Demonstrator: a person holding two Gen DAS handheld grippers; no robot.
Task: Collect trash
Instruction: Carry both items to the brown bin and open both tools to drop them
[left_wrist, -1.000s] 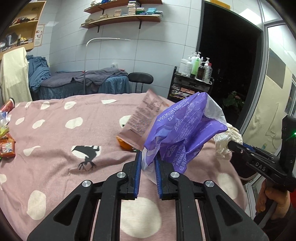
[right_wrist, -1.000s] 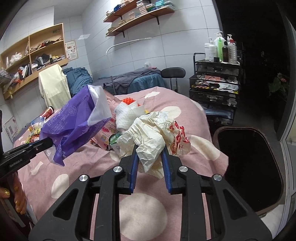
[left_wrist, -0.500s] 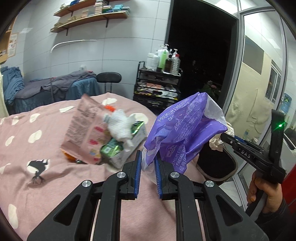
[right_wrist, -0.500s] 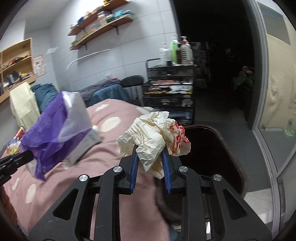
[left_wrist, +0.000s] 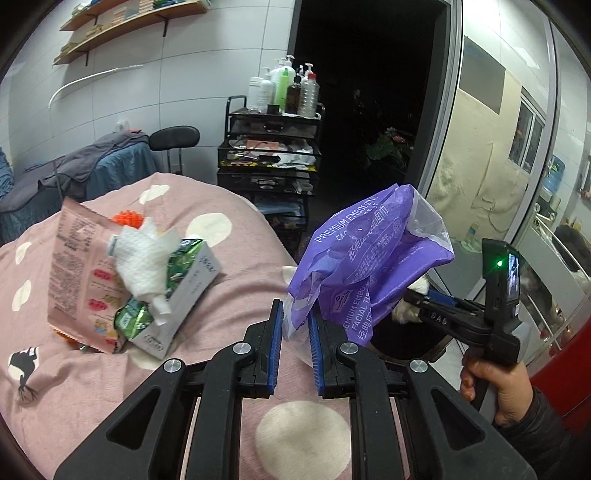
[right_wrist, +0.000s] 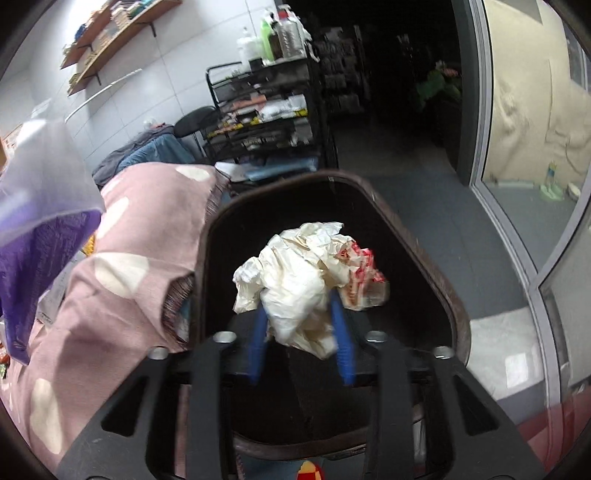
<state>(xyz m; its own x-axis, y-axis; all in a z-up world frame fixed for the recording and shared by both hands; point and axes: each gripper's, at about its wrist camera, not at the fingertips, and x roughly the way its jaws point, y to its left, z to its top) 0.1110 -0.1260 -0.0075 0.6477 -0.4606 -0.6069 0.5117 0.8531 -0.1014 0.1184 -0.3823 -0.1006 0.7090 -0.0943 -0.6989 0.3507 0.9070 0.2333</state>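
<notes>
left tongs are gripping the purple wrapper; right tongs are just opening around crumpled paper above the bin.

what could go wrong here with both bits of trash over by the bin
1. The right gripper has just been opening over the dark bin; the crumpled paper wrapper, between its blue pads, may snag there.
2. The purple bag, clamped in the left gripper, sits over the pink bedspread, so releasing now would likely miss.
</notes>
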